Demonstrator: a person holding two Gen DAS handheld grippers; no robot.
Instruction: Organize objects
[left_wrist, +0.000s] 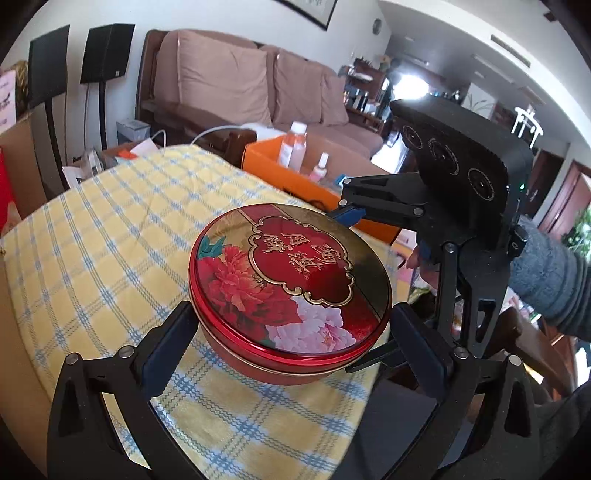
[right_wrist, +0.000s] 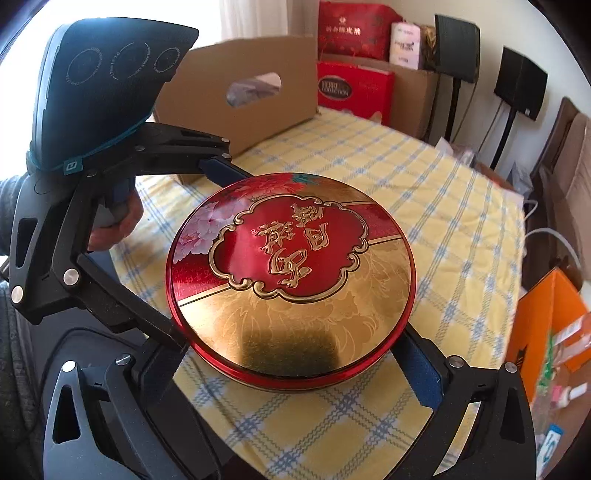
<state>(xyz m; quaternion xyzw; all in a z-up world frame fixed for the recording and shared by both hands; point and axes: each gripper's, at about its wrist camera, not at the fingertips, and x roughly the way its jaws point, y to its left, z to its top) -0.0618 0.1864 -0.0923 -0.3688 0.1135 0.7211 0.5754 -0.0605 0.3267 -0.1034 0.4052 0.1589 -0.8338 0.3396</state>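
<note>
We're looking at a round red and gold tin (left_wrist: 290, 284) sitting on the yellow checked tablecloth (left_wrist: 110, 240), lid on, peonies and gold lettering facing up. From the left wrist camera, our left gripper (left_wrist: 291, 347) is spread as wide as it goes, one finger on each side of the tin's near rim. The left pad (left_wrist: 168, 347) stands just beside the red wall of the tin; the right pad (left_wrist: 417, 347) is likewise right at the rim. Whether either pad actually presses on the metal, we cannot tell from here.

Across the tin comes our right gripper (left_wrist: 364, 288), held by a hand in a grey sleeve (left_wrist: 550, 277), its blue pad touching the far edge of the lid.

Switching to the right wrist camera: the tin (right_wrist: 291, 280) fills the space between the right gripper's (right_wrist: 295, 354) two fingers, which are also spread wide. The blue pad (right_wrist: 424, 365) on the right lies against the tin's side; the finger on the left is tucked at the rim beneath the other tool's arm. Firm grip or merely bracketing, we cannot tell.

Beyond the table we see a cardboard box (right_wrist: 240, 96) and an orange box (left_wrist: 295, 173) holding bottles.
</note>
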